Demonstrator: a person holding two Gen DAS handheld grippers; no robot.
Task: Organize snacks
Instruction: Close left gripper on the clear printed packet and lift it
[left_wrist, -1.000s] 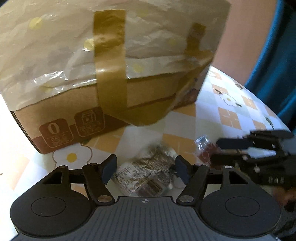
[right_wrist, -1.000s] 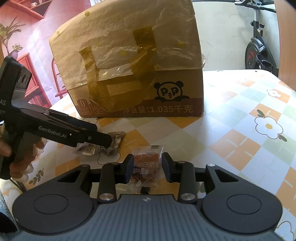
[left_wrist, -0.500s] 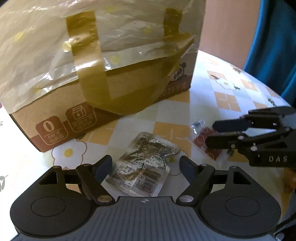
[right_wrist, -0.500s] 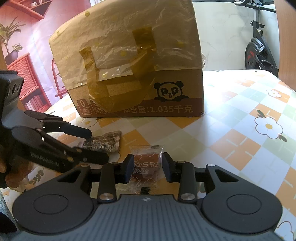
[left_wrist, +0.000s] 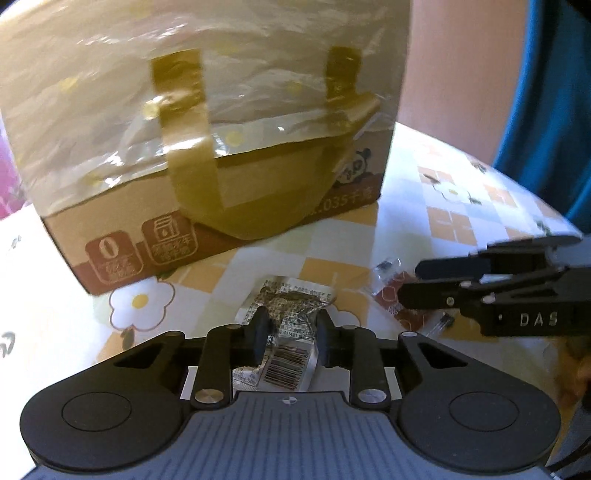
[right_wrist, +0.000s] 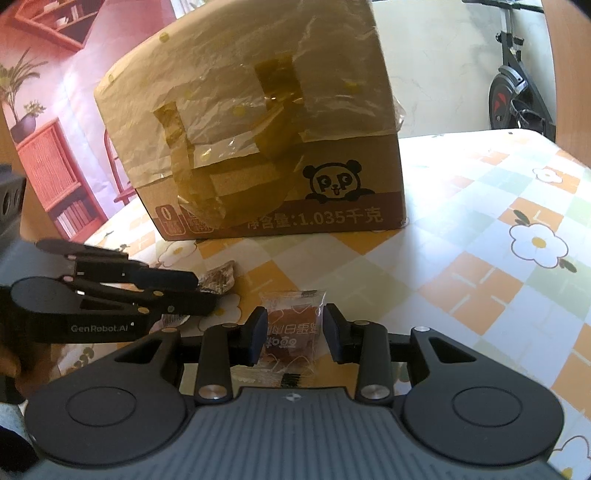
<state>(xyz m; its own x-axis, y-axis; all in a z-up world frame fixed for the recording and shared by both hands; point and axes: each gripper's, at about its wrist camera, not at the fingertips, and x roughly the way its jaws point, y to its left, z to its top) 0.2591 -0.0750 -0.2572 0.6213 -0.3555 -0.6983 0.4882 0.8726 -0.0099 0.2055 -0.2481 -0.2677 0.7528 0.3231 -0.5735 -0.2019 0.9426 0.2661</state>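
Snacks are lying on the bench (right_wrist: 480, 229) in front of a taped cardboard box (right_wrist: 266, 147), and each one is sitting between the jaws of its own hand-held gripper. The left hand-held gripper (left_wrist: 290, 332) is closing its jaws on a silver packet (left_wrist: 291, 317) with a barcode; the pads are coming in against the crinkled foil, which is already buckling between them, so the grip looks made or very nearly so. The packet is lying flat just ahead of that hand-held gripper, with its near end tucked in toward the palm, probably so the pinch falls across the body and not on a loose seal.

The right hand-held gripper (right_wrist: 294, 334) is standing narrow around a red packet (right_wrist: 291, 328) in clear wrap. In its own view the pads are flanking the packet's sides, and whether they are truly pressing is hard to read, though the jaws are as closed as they seem to go. Seen from the left camera, its fingers (left_wrist: 454, 266) are reaching in from the right, just beside the silver packet.

Both hand-held grippers are angling down toward the bench, close together, with the box rising beyond them. Judging by this, each hand is taking one snack so the two can be lifted together, likely toward the box, whose top is covered in plastic film and tape.
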